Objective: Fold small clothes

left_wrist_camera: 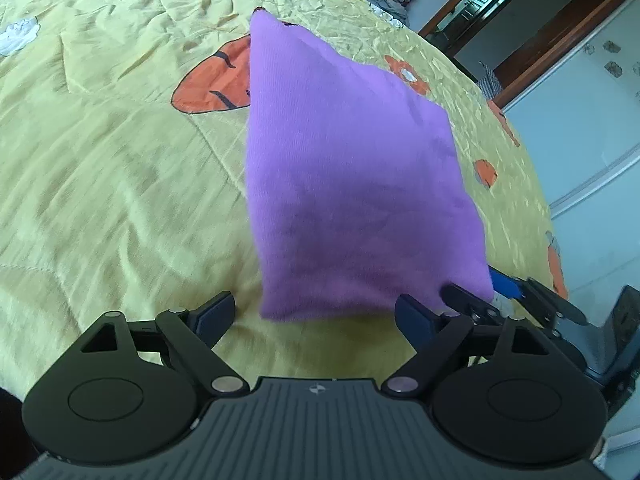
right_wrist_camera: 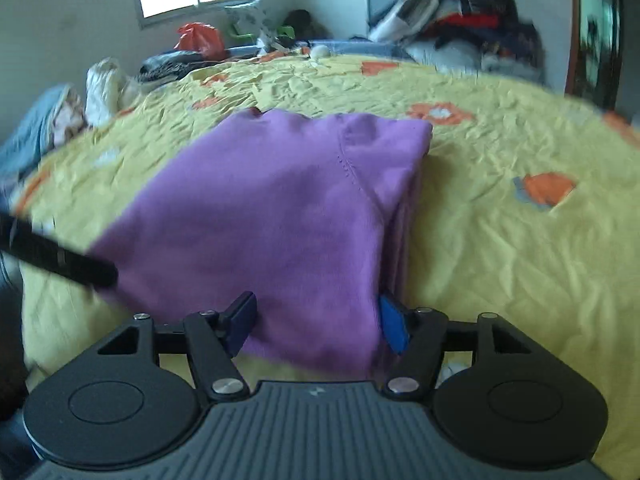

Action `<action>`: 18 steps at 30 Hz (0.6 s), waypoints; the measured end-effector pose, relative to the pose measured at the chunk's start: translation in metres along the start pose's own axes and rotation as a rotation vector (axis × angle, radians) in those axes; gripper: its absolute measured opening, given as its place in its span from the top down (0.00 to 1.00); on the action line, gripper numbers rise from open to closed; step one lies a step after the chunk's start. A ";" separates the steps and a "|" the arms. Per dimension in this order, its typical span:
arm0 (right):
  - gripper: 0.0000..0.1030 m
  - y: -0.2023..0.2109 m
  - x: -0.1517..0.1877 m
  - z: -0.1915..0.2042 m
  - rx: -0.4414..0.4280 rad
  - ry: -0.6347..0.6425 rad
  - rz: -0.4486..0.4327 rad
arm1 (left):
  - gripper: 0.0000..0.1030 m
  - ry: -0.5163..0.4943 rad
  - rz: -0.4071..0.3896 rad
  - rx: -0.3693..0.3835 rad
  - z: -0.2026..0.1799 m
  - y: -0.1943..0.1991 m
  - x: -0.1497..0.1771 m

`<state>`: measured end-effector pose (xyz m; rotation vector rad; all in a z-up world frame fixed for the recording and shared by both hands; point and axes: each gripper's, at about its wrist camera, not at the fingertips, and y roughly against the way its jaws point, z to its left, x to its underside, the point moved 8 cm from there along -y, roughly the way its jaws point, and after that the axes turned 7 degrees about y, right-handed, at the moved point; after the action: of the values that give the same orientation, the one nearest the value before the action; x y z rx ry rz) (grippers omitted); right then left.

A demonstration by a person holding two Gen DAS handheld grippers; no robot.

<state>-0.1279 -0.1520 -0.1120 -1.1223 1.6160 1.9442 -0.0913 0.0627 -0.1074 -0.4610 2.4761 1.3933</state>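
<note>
A purple garment (left_wrist_camera: 352, 184) lies folded into a thick rectangle on the yellow bedspread (left_wrist_camera: 120, 200). In the left wrist view my left gripper (left_wrist_camera: 316, 314) stands open wide at the garment's near edge, and neither pad touches the cloth. My right gripper (left_wrist_camera: 500, 292) sits at the garment's near right corner. In the right wrist view the purple garment (right_wrist_camera: 272, 216) shows its stacked folds along the right side. My right gripper (right_wrist_camera: 318, 324) is open, with the near edge of the cloth lying loose between its fingers. A dark finger (right_wrist_camera: 60, 264) of the left gripper reaches in from the left.
The yellow bedspread (right_wrist_camera: 500, 240) has orange flower prints and spreads wide around the garment. Piles of clothes and bags (right_wrist_camera: 460, 24) line the far edge of the bed, with more bundles (right_wrist_camera: 100, 88) at the far left. A doorway (left_wrist_camera: 500, 12) and a pale wall are beyond the bed.
</note>
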 end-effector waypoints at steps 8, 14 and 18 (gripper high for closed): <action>0.21 0.040 0.042 -0.001 0.065 0.033 0.104 | 0.14 -0.021 -0.013 -0.037 0.016 0.018 0.017; 0.15 0.086 0.071 -0.027 0.170 0.097 0.193 | 0.11 -0.095 -0.085 -0.167 0.061 0.050 0.025; 0.15 0.120 0.085 -0.067 0.341 0.111 0.246 | 0.10 -0.103 -0.171 -0.295 0.096 0.080 0.025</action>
<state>-0.2433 -0.2648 -0.1009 -0.9440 2.1342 1.6753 -0.1393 0.1807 -0.1027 -0.6284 2.1040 1.6700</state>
